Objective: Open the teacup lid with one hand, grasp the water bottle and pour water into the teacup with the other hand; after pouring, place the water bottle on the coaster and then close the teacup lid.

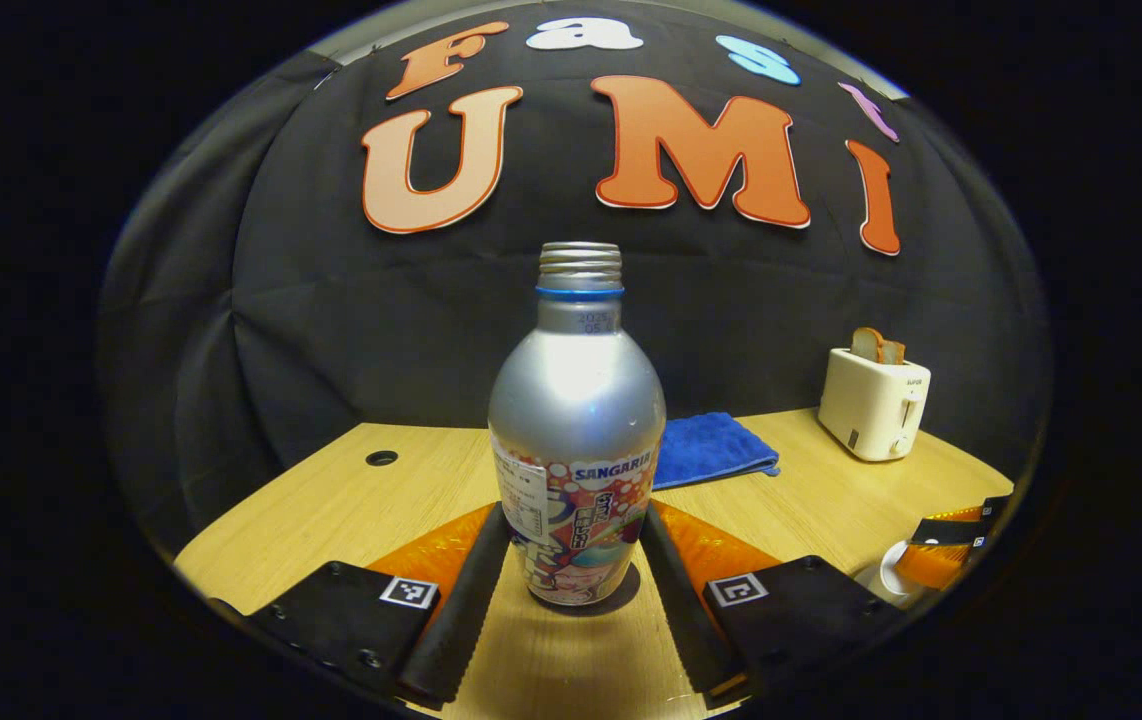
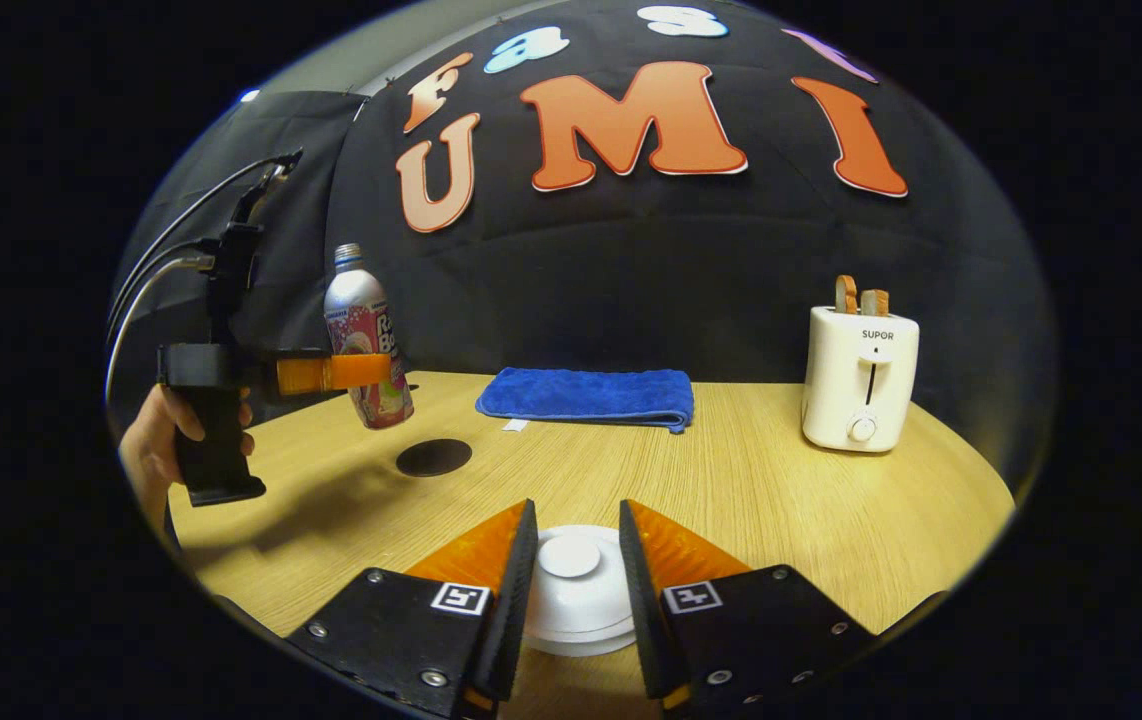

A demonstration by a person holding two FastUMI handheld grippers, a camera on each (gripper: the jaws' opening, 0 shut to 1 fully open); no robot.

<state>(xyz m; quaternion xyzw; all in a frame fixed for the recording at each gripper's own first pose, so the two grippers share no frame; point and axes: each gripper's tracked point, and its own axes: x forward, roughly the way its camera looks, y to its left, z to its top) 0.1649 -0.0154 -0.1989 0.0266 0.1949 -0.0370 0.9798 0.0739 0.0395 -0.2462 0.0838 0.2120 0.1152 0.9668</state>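
Fingers of the left gripper [image 1: 576, 560] press both sides of the silver aluminium water bottle [image 1: 576, 440], held upright above the wooden table [image 2: 731, 480], far left. Right gripper [image 2: 576, 560] levels low, jaws parted around the white teacup lid [image 2: 571, 590] knob, contact unclear.

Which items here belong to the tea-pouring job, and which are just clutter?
Job: silver metal water bottle, held in left claw; white round teacup lid between right claw; dark round coaster.
Clutter: folded blue cloth; white toaster.
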